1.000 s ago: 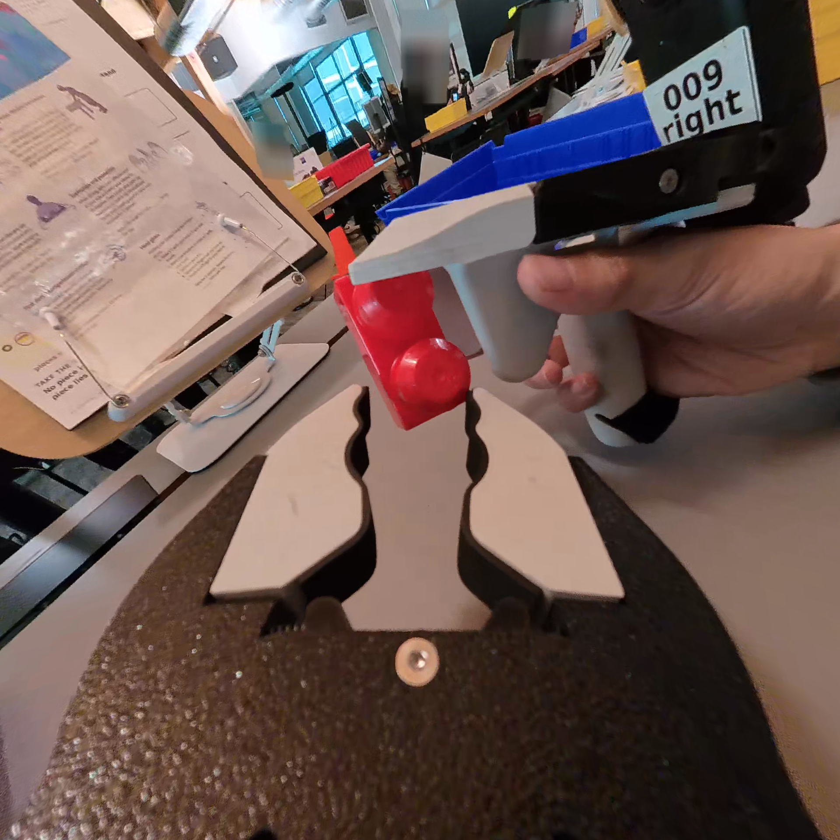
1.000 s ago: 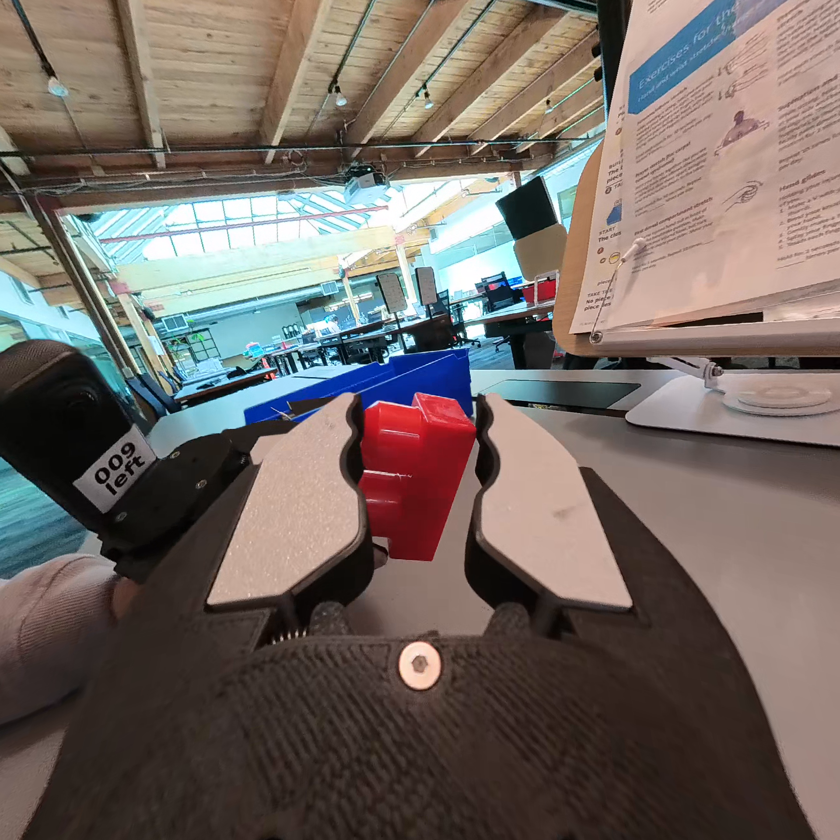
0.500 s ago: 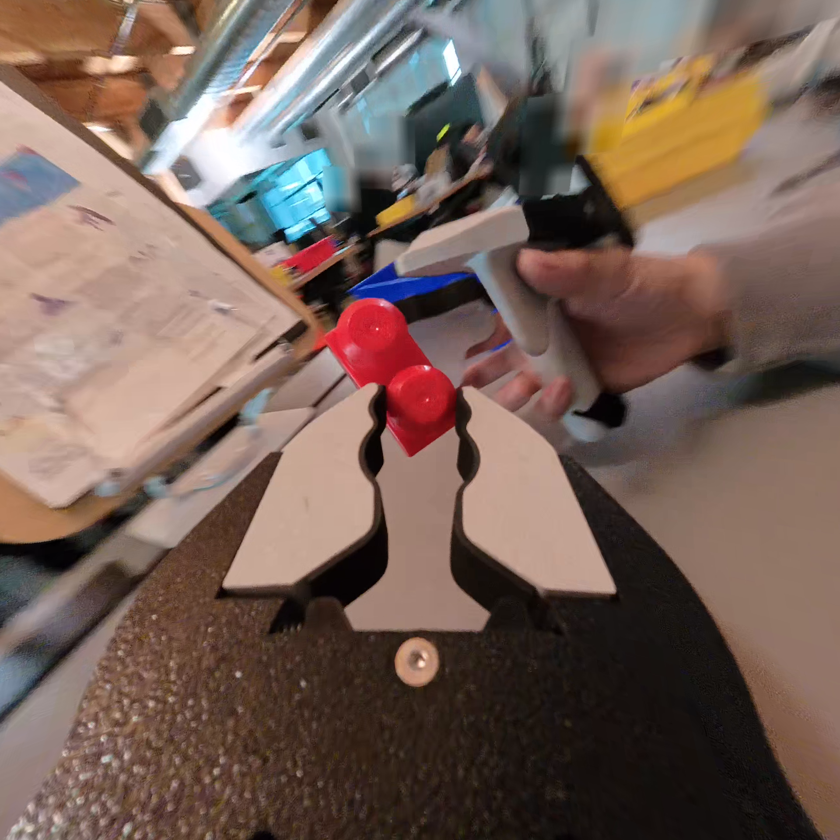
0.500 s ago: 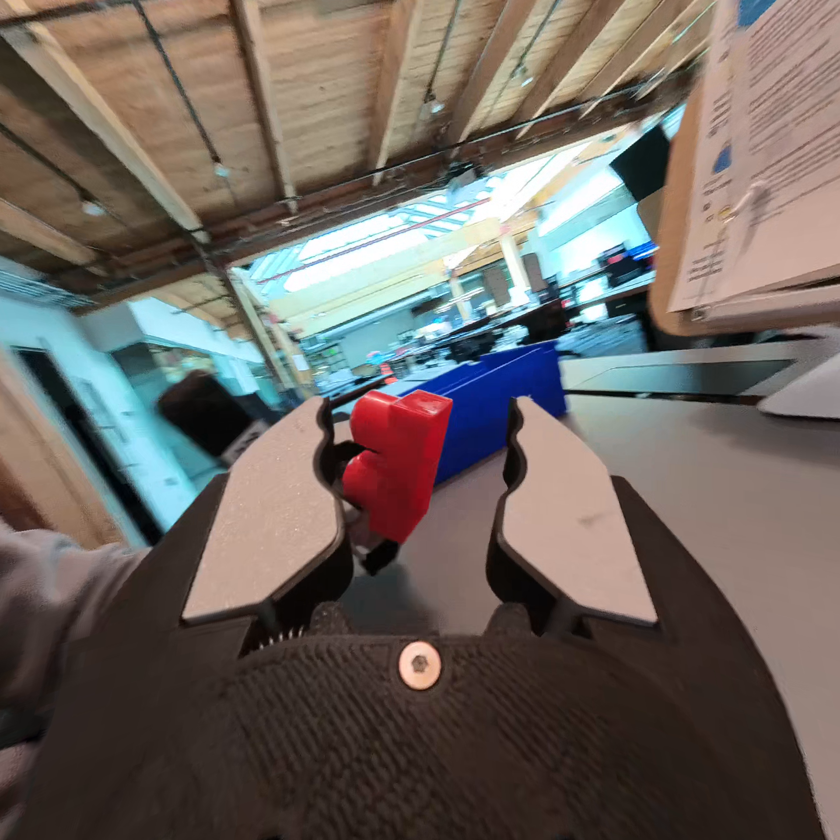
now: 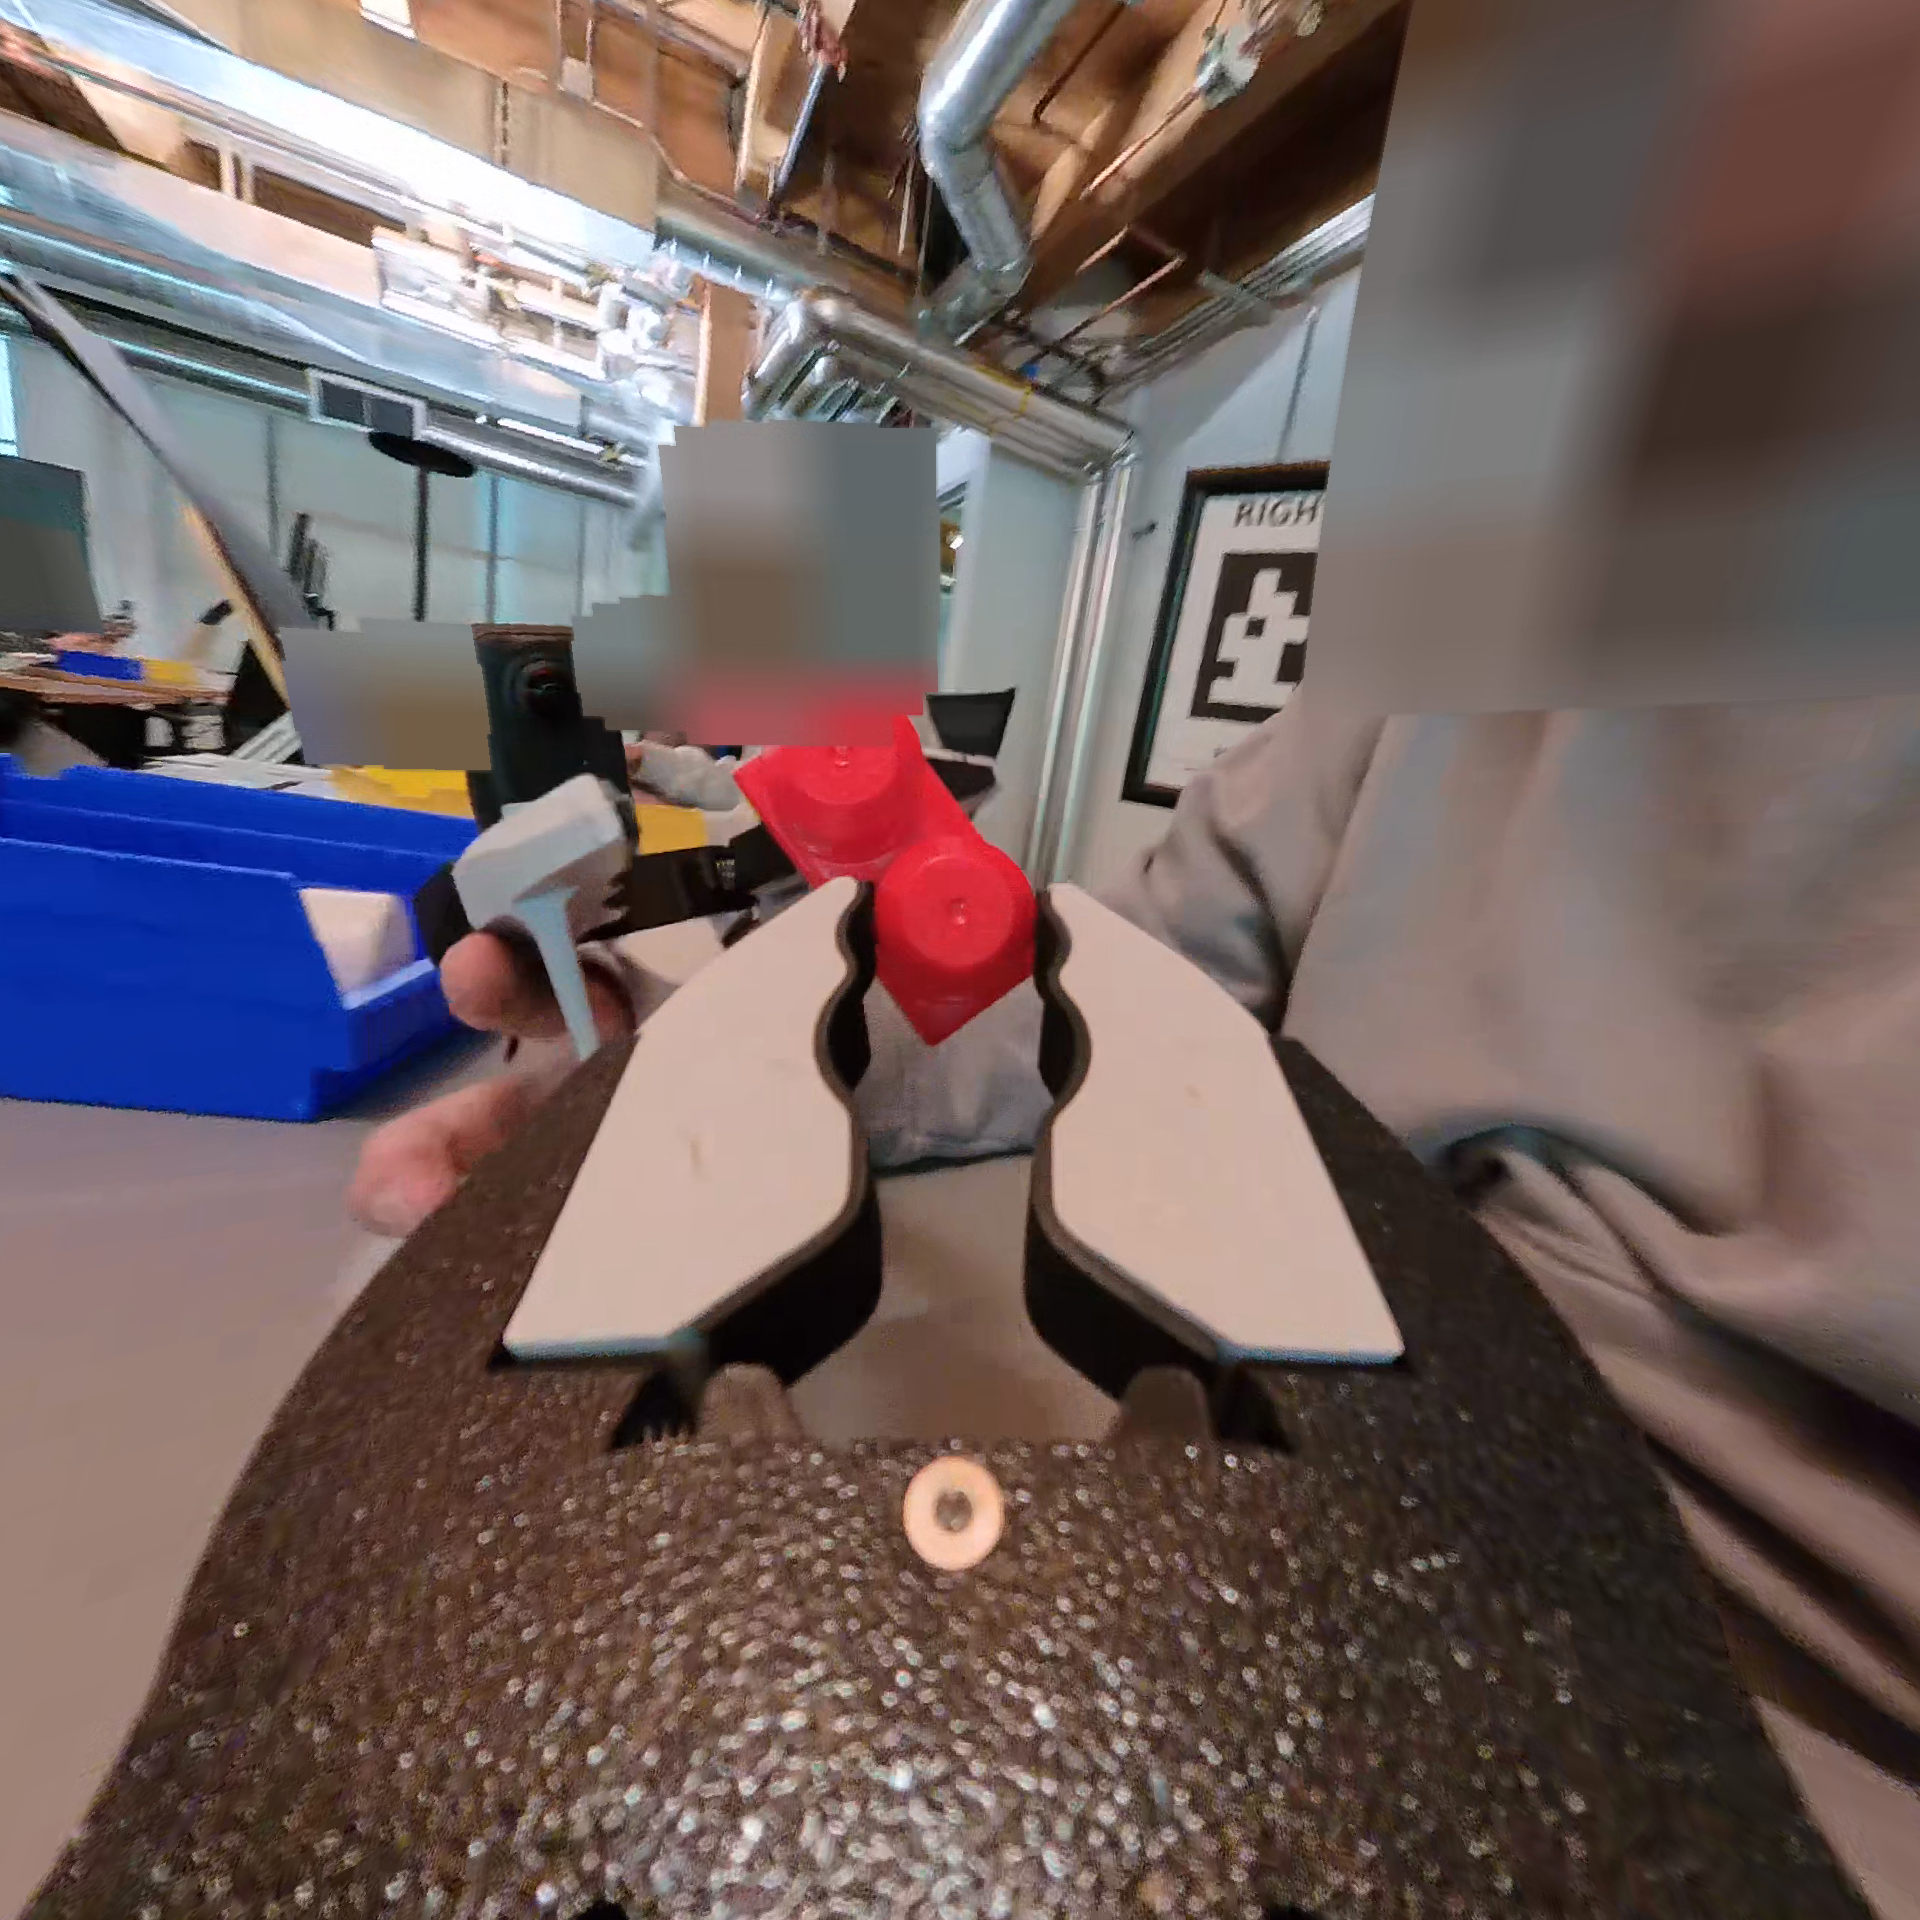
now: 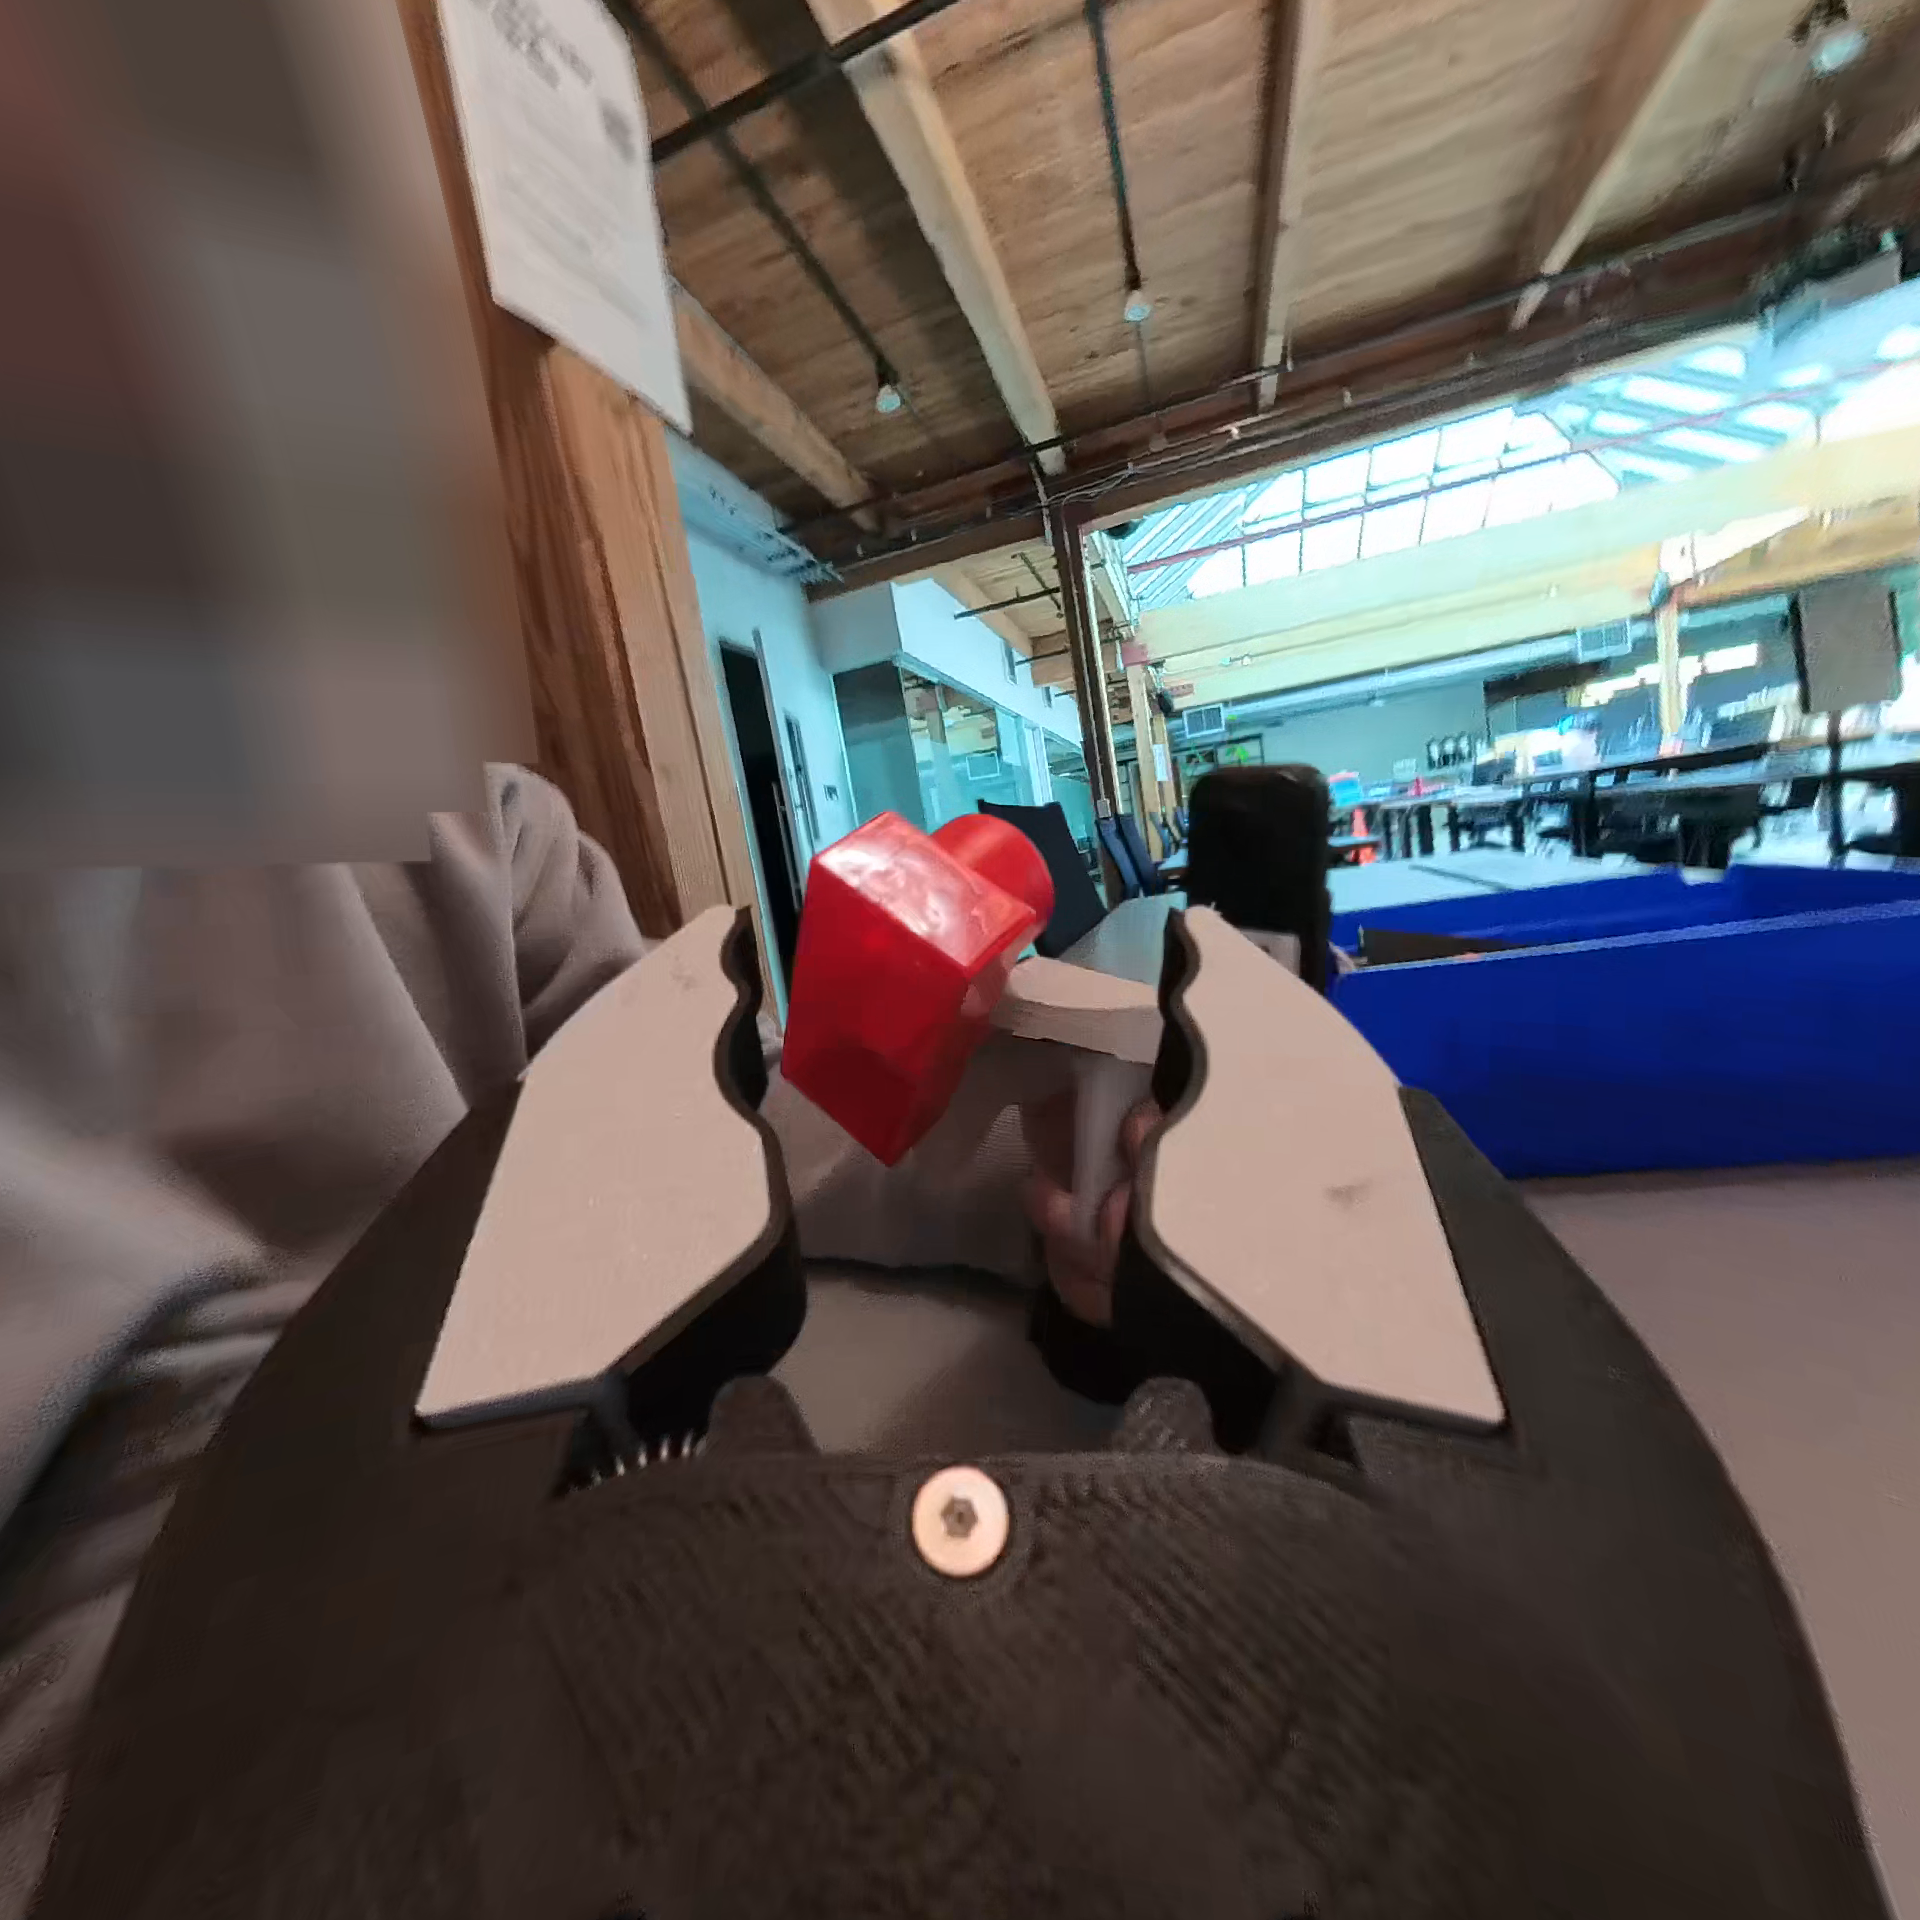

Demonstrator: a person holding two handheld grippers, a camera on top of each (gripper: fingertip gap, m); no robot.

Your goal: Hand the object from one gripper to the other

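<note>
The left tongs (image 5: 943, 940) pinch the red brick (image 5: 914, 883) at their tips, holding it above the worktop (image 5: 156, 1247); the right tongs (image 6: 961, 971) gape wide, the brick between them, untouched; blue bin (image 6: 1621, 1049) beyond.
</note>
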